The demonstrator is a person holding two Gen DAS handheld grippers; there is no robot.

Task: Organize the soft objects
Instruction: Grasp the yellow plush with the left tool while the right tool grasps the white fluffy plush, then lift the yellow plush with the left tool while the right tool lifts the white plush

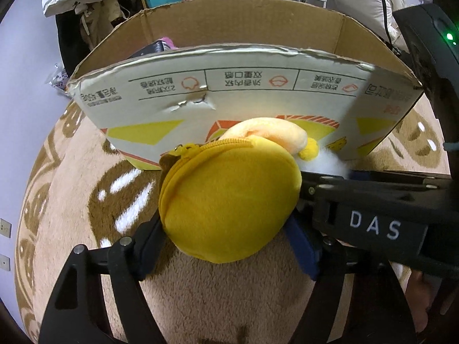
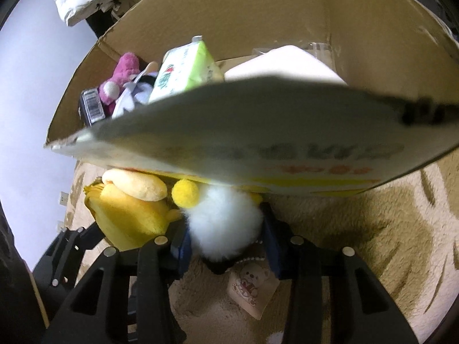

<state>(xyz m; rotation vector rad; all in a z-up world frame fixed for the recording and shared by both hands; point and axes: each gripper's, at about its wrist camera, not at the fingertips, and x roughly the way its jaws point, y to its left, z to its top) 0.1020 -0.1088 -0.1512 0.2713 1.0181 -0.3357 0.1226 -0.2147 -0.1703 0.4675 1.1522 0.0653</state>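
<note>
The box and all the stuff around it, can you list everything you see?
cardboard box: one, brown, standing on the rug
rug: one, tan with brown pattern, underneath
yellow pouch: one, yellow, in the left tongs
white fluffy toy: one, white with a yellow pom-pom, in the right tongs
pink plush: one, pink, inside the box
tissue pack: one, green and white, inside the box
left tongs: black, closed on the pouch
right tongs: black, closed on the fluffy toy
</note>
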